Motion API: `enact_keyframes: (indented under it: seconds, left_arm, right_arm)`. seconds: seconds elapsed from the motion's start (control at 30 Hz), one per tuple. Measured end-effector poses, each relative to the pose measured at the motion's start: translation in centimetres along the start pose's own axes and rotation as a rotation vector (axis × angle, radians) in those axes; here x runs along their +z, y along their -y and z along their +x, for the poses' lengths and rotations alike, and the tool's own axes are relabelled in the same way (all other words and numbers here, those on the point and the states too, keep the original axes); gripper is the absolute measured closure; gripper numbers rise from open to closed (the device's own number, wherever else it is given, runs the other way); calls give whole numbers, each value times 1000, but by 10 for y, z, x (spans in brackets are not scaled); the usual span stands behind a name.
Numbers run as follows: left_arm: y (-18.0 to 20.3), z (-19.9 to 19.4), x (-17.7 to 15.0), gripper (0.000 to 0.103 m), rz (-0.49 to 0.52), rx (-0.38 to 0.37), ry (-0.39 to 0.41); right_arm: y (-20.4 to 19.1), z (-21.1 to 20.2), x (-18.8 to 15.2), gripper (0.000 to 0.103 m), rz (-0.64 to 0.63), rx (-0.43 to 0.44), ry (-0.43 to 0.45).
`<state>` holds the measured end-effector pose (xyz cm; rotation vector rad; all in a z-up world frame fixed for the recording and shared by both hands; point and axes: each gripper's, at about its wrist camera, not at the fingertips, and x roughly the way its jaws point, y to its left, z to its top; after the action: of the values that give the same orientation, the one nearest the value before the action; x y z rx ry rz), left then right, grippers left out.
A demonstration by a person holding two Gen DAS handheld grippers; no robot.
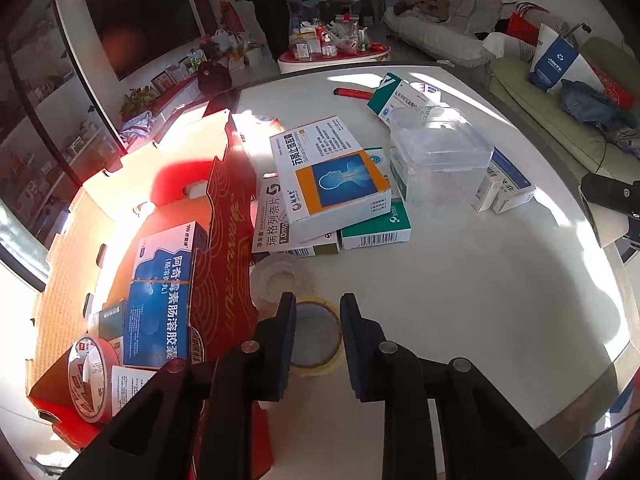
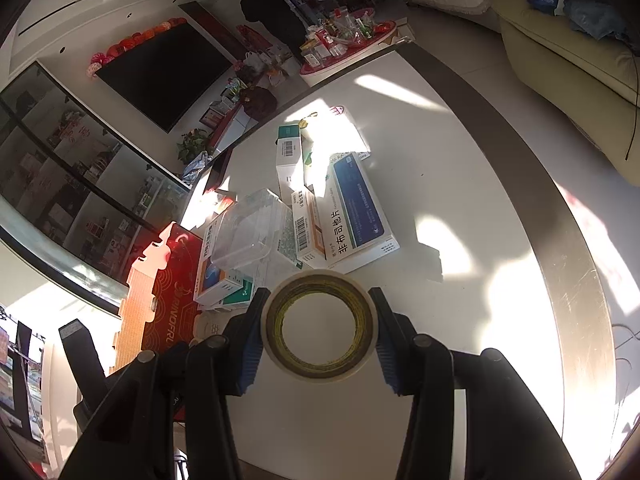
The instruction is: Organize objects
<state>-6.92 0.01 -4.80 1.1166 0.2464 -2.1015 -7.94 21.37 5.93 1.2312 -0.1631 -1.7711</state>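
My right gripper (image 2: 318,330) clenched on a tape roll (image 2: 319,326), my left gripper (image 1: 318,340) released over a beige tape roll (image 1: 316,334) half hidden by its fingers, near the red carton (image 1: 224,280) at the table's (image 1: 480,280) left edge.

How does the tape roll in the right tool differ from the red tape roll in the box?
The beige roll is clamped between the right tool pads and held on edge, its hole facing the camera; the red roll stands tilted in the red box, held by nothing. The beige roll is plain; the red roll carries printed text. Both are adhesive tape rings.
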Motion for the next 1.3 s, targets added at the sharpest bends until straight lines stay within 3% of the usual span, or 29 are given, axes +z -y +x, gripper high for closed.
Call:
enact_keyframes:
  seconds: [0.1, 0.13, 0.2, 0.3, 0.4, 0.63, 0.8, 0.93, 1.13, 1.3]
  left_arm:
    - [23, -23, -4, 21, 100, 37, 88]
    - [35, -28, -9, 16, 147, 58, 114]
    - [55, -29, -15, 16, 232, 103, 137]
    - [67, -11, -20, 16, 242, 98, 50]
    - [70, 8, -24, 16, 242, 141, -8]
    - [34, 15, -30, 15, 192, 201, -4]
    - [14, 24, -35, 15, 170, 156, -47]
    - [24, 33, -32, 4, 199, 150, -70]
    - [33, 40, -22, 4, 152, 139, -93]
    - [52, 37, -21, 5, 191, 228, -76]
  right_arm:
    - [2, -4, -2, 55, 6, 13, 7]
    - [3, -4, -2, 55, 11, 15, 8]
    - [5, -4, -1, 55, 17, 20, 6]
    - [6, -5, -3, 55, 15, 25, 4]
    - [7, -7, -6, 55, 13, 27, -1]
    - [4, -4, -8, 55, 7, 2, -22]
    - [-9, 4, -11, 55, -13, 16, -38]
    - [-12, 10, -13, 55, -19, 33, -55]
    - [-8, 6, -14, 55, -8, 34, -53]
    - [-5, 5, -15, 55, 11, 50, -53]
